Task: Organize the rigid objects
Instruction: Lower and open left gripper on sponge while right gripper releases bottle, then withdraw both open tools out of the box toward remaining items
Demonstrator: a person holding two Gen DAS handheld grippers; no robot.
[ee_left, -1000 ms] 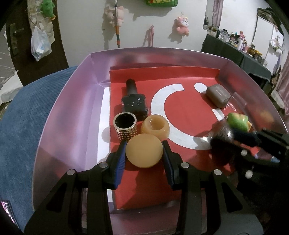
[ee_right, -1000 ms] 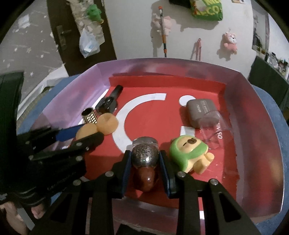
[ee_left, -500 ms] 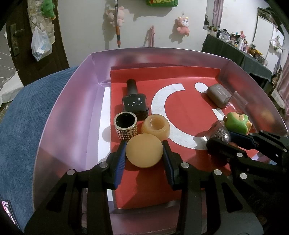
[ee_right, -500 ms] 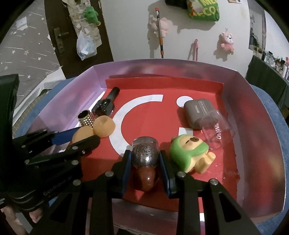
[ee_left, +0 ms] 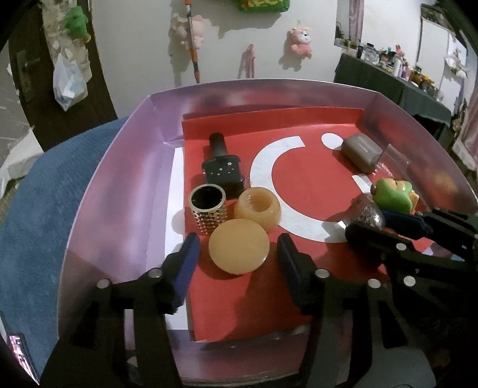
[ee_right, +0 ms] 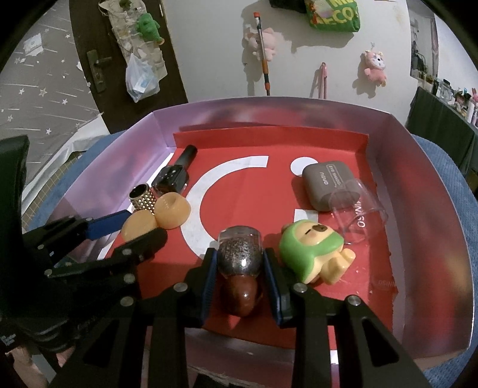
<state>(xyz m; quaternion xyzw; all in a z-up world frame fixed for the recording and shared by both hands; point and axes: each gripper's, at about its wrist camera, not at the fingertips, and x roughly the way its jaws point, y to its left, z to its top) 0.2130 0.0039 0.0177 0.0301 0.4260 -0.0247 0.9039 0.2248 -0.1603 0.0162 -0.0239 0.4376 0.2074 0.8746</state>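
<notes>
Now left gripper (ee_left: 237, 253) opening, clear of orange lid (ee_left: 238, 245); right gripper (ee_right: 240, 279) clamping glitter bottle (ee_right: 240, 256).

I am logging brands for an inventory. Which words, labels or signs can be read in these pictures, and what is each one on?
"MINISO", letters turned sideways, on the clear plastic cup lying in the box.
"EYE SHADOW"-like label, upside down and only partly legible, on the grey rounded case.
"ECO", a cut-off fragment, on the green and yellow bag hanging on the wall.
Faint mirrored print on the clear wrapper by the box wall: too blurred to read.
</notes>
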